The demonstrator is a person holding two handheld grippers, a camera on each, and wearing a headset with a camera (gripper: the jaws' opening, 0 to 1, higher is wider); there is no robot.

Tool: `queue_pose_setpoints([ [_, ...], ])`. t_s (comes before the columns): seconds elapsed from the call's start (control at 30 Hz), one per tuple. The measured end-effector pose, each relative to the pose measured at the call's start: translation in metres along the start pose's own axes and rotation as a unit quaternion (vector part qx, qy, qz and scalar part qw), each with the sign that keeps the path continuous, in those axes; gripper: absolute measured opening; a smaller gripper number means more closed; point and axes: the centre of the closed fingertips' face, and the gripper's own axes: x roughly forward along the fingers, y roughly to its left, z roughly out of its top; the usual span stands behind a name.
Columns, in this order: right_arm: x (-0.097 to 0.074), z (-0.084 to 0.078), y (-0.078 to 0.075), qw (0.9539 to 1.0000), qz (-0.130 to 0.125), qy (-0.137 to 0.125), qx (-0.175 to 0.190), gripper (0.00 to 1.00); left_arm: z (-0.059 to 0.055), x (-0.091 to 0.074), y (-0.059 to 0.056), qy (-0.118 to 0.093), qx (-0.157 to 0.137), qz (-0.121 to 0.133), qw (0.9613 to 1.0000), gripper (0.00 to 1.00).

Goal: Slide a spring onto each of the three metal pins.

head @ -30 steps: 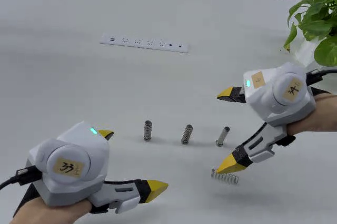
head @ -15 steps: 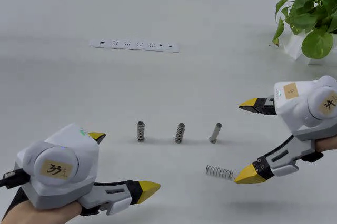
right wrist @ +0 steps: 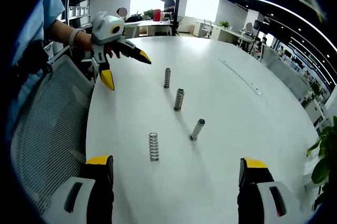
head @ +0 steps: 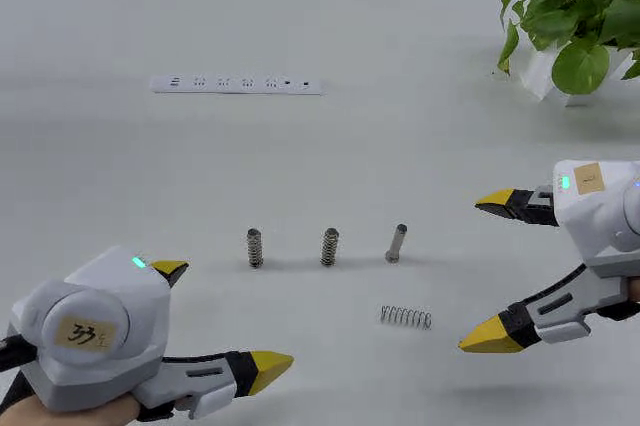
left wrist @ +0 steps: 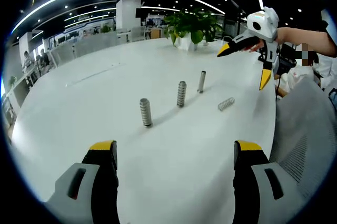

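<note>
Left hand-held gripper: nearest you, low over the worktop. Jaws spread wide, nothing between them. Well apart from the row of pins.
Right hand-held gripper: jaws spread wide, empty. Its lower tip is near the loose spring but not touching it.
Loose spring: lying on its side on the worktop, just on your side of the bare pin.
Bare pin: standing with a slight lean, no spring on it. It is the end of the row closest to your right gripper.
Middle pin: carries a spring.
Outer pin: carries a spring.
Power strip: flat on the worktop, well beyond the row.
Potted plant: far corner, clear of the work.
Step in hand: by my read, two pins of three are done and you are about to pick up the last spring.
Next move: bring your right jaws down across the coil near one end and pinch lightly so it keeps its shape. Tip it upright, match the pin's lean, then set the open end over the pin top and let it slide down.
</note>
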Motion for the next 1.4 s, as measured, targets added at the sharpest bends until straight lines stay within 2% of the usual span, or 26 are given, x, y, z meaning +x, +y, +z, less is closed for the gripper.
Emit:
queue_pose_setpoints([
  [0.23, -0.007, -0.009, 0.004, 0.9996, -0.014, -0.008, 0.022, 0.99, 0.0, 0.002, -0.006, 0.003, 0.007, -0.012, 0.9999, 0.9],
  [0.4, -0.011, -0.02, 0.007, 0.9989, -0.02, -0.012, 0.041, 0.99, 0.0, 0.008, -0.015, 0.007, 0.015, -0.028, 0.9995, 0.9],
  [0.57, -0.015, -0.027, 0.008, 0.9977, -0.028, -0.02, 0.058, 0.99, 0.005, 0.016, -0.029, 0.006, 0.027, -0.055, 0.9981, 0.9],
  [0.67, -0.019, -0.029, 0.01, 0.9973, -0.033, -0.022, 0.062, 0.99, 0.008, 0.022, -0.04, 0.005, 0.045, -0.075, 0.9962, 0.89],
  [0.83, -0.026, -0.03, 0.012, 0.9958, -0.044, -0.03, 0.074, 0.99, 0.018, 0.038, -0.061, 0.005, 0.075, -0.116, 0.9903, 0.89],
  [0.97, -0.03, -0.033, 0.015, 0.995, -0.05, -0.033, 0.081, 0.99, 0.023, 0.052, -0.076, 0.002, 0.101, -0.147, 0.9839, 0.87],
  [1.1, -0.034, -0.037, 0.016, 0.9937, -0.057, -0.034, 0.09, 0.99, 0.022, 0.063, -0.089, 0.013, 0.131, -0.177, 0.9754, 0.85],
  [1.17, -0.037, -0.039, 0.017, 0.9932, -0.059, -0.034, 0.094, 0.99, 0.021, 0.067, -0.094, 0.015, 0.142, -0.191, 0.9712, 0.83],
  [1.3, -0.04, -0.044, 0.019, 0.9919, -0.066, -0.036, 0.102, 0.99, 0.024, 0.077, -0.098, 0.015, 0.155, -0.201, 0.9673, 0.79],
  [1.4, -0.041, -0.048, 0.023, 0.9911, -0.067, -0.037, 0.109, 0.99, 0.025, 0.084, -0.102, 0.019, 0.16, -0.212, 0.9637, 0.71],
])
